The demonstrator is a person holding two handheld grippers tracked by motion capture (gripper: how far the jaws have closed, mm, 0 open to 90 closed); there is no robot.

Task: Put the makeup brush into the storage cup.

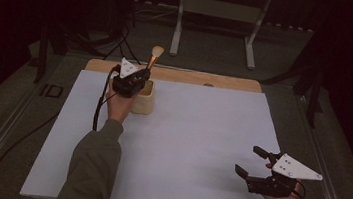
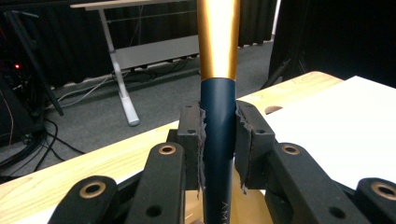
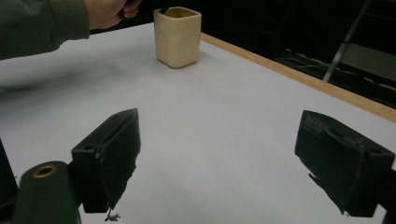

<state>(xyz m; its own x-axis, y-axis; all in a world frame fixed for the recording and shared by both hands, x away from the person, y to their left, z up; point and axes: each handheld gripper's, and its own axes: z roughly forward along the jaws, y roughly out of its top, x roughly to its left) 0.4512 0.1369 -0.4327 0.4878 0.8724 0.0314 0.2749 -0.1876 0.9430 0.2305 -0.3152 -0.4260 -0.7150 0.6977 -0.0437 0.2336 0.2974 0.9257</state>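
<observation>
A makeup brush with a dark blue handle, gold ferrule and pale bristles stands upright over a cream square cup at the back left of the white sheet. My left gripper is shut on the brush's handle, its pads pressing both sides just below the gold ferrule. The brush's lower end reaches into the cup. My right gripper rests open near the table's front right corner, with nothing between its jaws.
A white sheet covers a wooden table whose bare strip shows along the back edge. Behind the table stand a white desk frame and cables on the grey floor. A sleeve reaches to the cup.
</observation>
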